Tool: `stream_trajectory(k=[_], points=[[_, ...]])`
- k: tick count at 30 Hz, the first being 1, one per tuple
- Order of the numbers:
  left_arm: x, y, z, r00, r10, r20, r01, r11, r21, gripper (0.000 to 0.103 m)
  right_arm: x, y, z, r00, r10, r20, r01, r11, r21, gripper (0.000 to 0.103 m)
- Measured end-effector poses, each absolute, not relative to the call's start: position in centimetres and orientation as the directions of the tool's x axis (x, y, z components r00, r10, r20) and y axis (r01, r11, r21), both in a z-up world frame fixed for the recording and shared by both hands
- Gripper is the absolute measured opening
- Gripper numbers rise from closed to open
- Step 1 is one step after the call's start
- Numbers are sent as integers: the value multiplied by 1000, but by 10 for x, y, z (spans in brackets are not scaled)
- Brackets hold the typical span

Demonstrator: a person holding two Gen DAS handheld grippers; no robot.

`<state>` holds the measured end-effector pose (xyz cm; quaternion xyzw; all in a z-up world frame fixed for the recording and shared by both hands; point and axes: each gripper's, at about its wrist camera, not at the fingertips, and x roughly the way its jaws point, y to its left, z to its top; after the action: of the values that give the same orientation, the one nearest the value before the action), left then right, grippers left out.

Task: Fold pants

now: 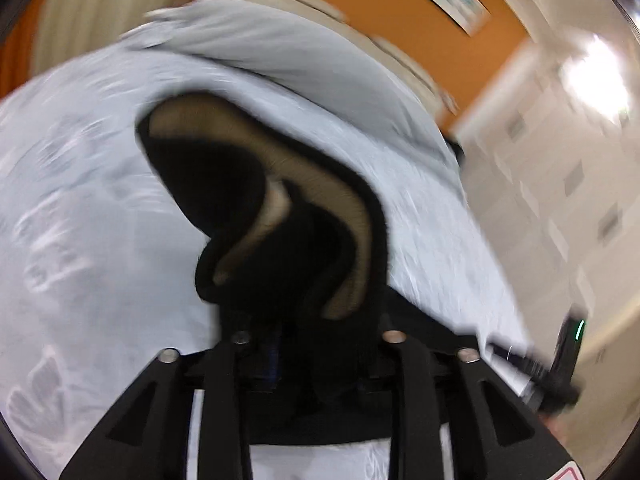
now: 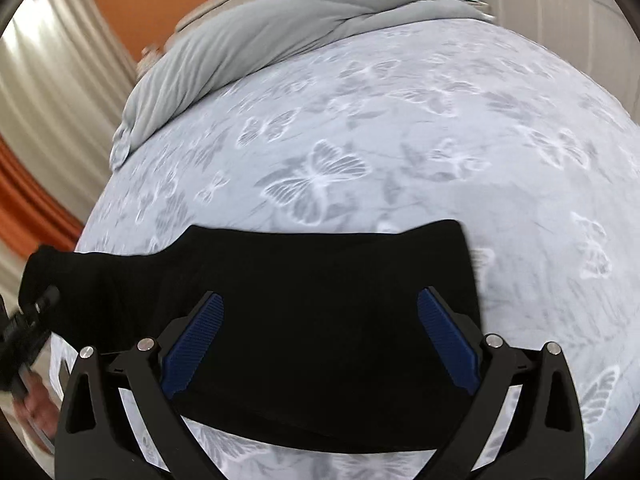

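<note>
The black pants (image 2: 320, 320) lie folded across the bed's butterfly-print sheet (image 2: 360, 152) in the right wrist view. My right gripper (image 2: 320, 344) hovers over them, wide open, with blue pads (image 2: 196, 336) showing and nothing between them. In the blurred left wrist view, my left gripper (image 1: 316, 344) is shut on a bunched end of the pants (image 1: 280, 240), held up off the sheet, with the tan inner lining (image 1: 352, 216) curling out. The left gripper also shows at the left edge of the right wrist view (image 2: 24, 332), with pants cloth at it.
A rumpled grey duvet (image 2: 260, 40) lies along the far side of the bed. Beyond are an orange wall (image 1: 420, 40), pale curtains (image 2: 48, 92) and white closet doors (image 1: 560, 200). The right gripper shows at the right in the left wrist view (image 1: 556, 376).
</note>
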<state>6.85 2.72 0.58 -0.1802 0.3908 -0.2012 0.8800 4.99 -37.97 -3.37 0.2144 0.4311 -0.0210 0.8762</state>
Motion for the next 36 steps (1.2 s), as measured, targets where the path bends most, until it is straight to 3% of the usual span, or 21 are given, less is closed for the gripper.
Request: stream_trajectory(k=[2,5,7,10,11,16,20,24,25,26,27,28,32,36], points=[[65,-16,-12,564,-455,-689,253,889,-381,68,52,-384,-39,611,153,-777,242,898,368,96],[62,-41,-32,480,-469,-742,276,883,-380,70,59,-381,-45,591,183,-785,235,892,385,96],[57,-33,-23,461,-539,-705,303,842,-446,70,61,-370,-44,587,215,-780,201,895,398,96],[48,-7,0,506,-592,-627,322,804,-500,85,70,-346,-45,569,316,-760,115,884,454,96],[46,2,6,526,-598,-605,320,798,-510,86,75,-335,-47,554,373,-744,79,866,493,96],[59,53,19,624,-513,-589,207,836,-508,86,98,-275,-61,470,563,-680,-53,787,615,96],[61,76,11,647,-404,-646,110,889,-445,86,112,-232,-67,437,560,-704,-108,810,577,96],[60,93,-1,628,-378,-680,76,899,-430,86,124,-210,-80,423,563,-710,-92,806,584,96],[59,94,-4,627,-369,-686,70,904,-422,86,124,-208,-81,435,563,-703,-102,806,583,89],[59,97,-5,627,-358,-692,65,909,-412,86,123,-201,-78,452,554,-699,-139,818,559,56],[59,100,-8,628,-346,-697,59,914,-401,86,123,-195,-76,456,518,-724,-155,847,509,48],[57,102,-9,629,-329,-704,49,921,-386,86,122,-190,-72,468,506,-724,-182,857,481,32],[58,109,-14,624,-311,-717,13,921,-388,86,113,-188,-48,491,567,-661,-238,818,524,18],[61,101,-10,621,-341,-705,5,902,-432,86,93,-200,-2,549,624,-556,-325,772,545,17]])
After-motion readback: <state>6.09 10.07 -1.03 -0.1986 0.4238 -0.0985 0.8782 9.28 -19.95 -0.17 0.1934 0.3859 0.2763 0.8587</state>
